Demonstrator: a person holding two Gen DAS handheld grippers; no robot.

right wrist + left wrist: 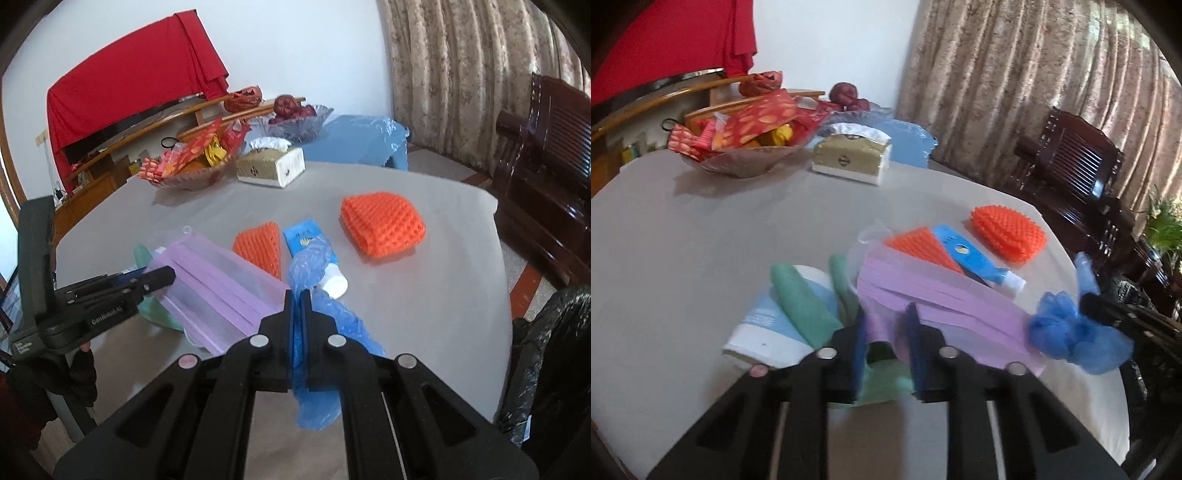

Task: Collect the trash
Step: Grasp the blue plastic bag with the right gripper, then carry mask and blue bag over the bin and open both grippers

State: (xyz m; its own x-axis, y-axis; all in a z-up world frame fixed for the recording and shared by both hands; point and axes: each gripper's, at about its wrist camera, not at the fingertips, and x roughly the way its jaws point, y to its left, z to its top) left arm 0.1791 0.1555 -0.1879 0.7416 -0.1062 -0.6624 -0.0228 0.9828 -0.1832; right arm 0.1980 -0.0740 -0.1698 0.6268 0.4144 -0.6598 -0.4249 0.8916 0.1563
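A purple face mask lies on the grey table, over a small orange foam net and a blue tube with a white cap. My left gripper stands slightly open with the mask's near corner and something green between its jaws; the pads do not visibly press. My right gripper is shut on a crinkled blue plastic film, which hangs below and bunches above the fingers. A larger orange foam net lies apart at the far right. A green tube rests on a white-and-blue pack.
At the table's back stand a glass bowl of snack packets and a tissue box. A black bag hangs off the right edge. Dark wooden chairs and a blue stool stand beyond.
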